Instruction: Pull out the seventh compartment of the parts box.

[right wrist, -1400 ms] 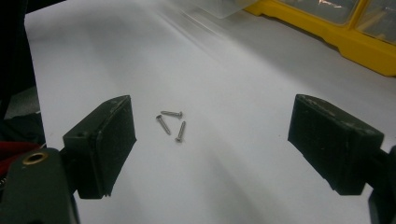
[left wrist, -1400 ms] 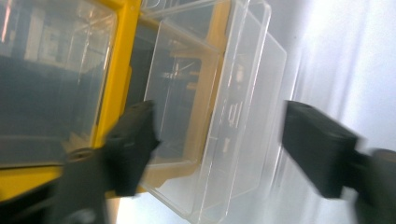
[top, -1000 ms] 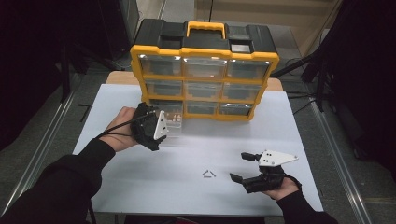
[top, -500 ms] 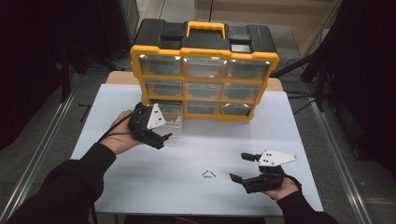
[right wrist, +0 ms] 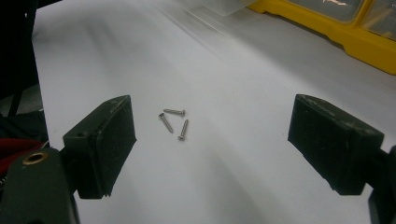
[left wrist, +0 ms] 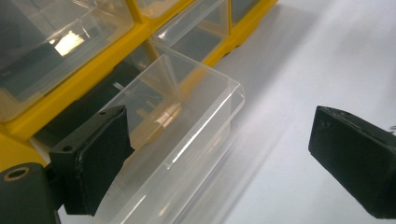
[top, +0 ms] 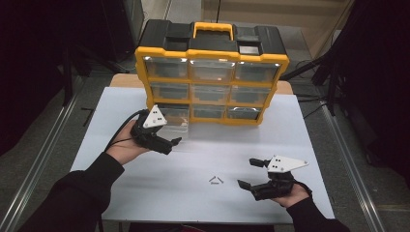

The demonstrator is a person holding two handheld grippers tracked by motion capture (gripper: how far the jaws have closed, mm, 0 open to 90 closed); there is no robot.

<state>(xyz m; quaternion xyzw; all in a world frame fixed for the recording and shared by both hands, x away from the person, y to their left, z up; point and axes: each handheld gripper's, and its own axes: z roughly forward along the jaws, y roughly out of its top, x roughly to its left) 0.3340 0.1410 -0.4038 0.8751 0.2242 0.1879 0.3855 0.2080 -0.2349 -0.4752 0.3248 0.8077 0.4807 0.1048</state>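
A yellow organizer (top: pixel 211 58) with clear drawers stands at the back of the white table (top: pixel 121 104). Its bottom-left clear drawer (top: pixel 173 122) is pulled part-way out onto the table. My left gripper (top: pixel 171 145) sits just in front of this drawer, open. In the left gripper view the clear drawer (left wrist: pixel 187 121) lies between the wide-apart jaws, close against the left one, and the left gripper (left wrist: pixel 219 154) holds nothing. Three small screws (top: pixel 216 180) lie loose on the table. My right gripper (top: pixel 247 173) rests open to their right. The right gripper view shows the screws (right wrist: pixel 173 122) ahead of the open right gripper (right wrist: pixel 210 135).
The organizer's yellow base (right wrist: pixel 336 32) runs along the far edge in the right gripper view. A black cable (top: pixel 123 126) trails from the left gripper over the hand. Metal rails (top: pixel 43 159) flank the table on both sides.
My left gripper has rolled in the hand, so its grey plate now faces up, and has shifted slightly by the drawer. The right gripper and the screws have stayed put.
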